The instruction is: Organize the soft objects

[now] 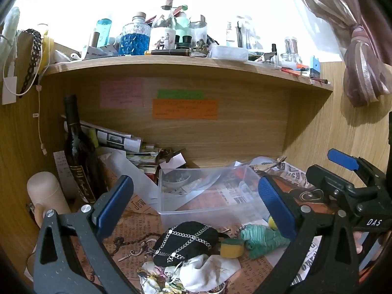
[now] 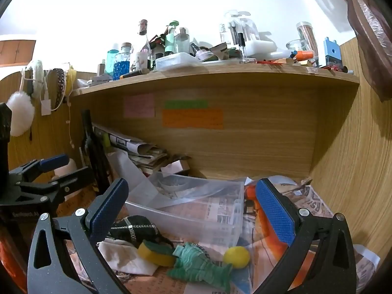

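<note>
Left wrist view: the left tongs [image 1: 196, 205] stand wide open with nothing between the blue pads, held above the desk [image 1: 137, 223], which is covered in printed paper.
Right wrist view: the right tongs [image 2: 193, 208] are likewise spread open and empty, hovering over the same pile.
Clear plastic bin [image 1: 208, 191]: sits straight ahead between the fingers of both tongs, just beyond the soft things; a small bowl and papers show through its walls.
Black chained pouch [image 1: 186, 242]: lies below the left tongs' gap, just in front of the bin; in the right view it sits behind the left finger of the right tongs.
White cloth [image 1: 208, 272]: crumpled at the near edge under the left tongs, touching the black pouch.
Yellow-green sponge [image 2: 156, 253]: rests between the black pouch and the green fish toy, touching the white cloth.
Green fish toy [image 2: 198, 264]: lies low in the right tongs' gap, its head against the sponge.
Yellow ball [image 2: 236, 257]: just beside the fish's tail, near the bin's front corner, toward the right finger of the right tongs.
Dark wine bottle [image 1: 76, 147]: stands upright far to the left of the left tongs.
Shelf [image 1: 186, 63]: runs overhead, crowded with bottles and jars.
</note>
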Motion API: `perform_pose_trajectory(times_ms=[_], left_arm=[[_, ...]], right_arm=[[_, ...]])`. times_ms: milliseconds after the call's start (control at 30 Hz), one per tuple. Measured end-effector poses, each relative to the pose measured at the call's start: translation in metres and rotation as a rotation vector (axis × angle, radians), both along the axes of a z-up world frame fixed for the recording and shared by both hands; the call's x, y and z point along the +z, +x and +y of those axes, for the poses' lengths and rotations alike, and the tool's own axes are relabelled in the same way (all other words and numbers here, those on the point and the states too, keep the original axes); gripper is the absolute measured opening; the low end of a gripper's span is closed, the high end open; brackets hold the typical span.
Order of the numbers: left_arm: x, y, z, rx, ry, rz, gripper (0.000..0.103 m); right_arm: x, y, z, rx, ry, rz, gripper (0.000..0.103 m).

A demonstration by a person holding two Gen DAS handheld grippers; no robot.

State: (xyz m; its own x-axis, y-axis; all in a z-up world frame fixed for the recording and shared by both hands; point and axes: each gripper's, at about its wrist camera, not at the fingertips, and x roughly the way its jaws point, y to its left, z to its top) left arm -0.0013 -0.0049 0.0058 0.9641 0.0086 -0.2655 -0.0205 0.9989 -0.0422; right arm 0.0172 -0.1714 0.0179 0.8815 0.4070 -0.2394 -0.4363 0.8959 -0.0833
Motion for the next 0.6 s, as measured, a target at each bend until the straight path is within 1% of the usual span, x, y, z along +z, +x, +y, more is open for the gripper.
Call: perform_pose_trajectory(times_ms=[600], left_arm=[[-0.0050,0.0033,-0.0031,-0.009,0.005,-0.003,0.103]], right_arm=[[-0.0038,0.0015,-0.0011,0.001,0.014,0.014,0.103]])
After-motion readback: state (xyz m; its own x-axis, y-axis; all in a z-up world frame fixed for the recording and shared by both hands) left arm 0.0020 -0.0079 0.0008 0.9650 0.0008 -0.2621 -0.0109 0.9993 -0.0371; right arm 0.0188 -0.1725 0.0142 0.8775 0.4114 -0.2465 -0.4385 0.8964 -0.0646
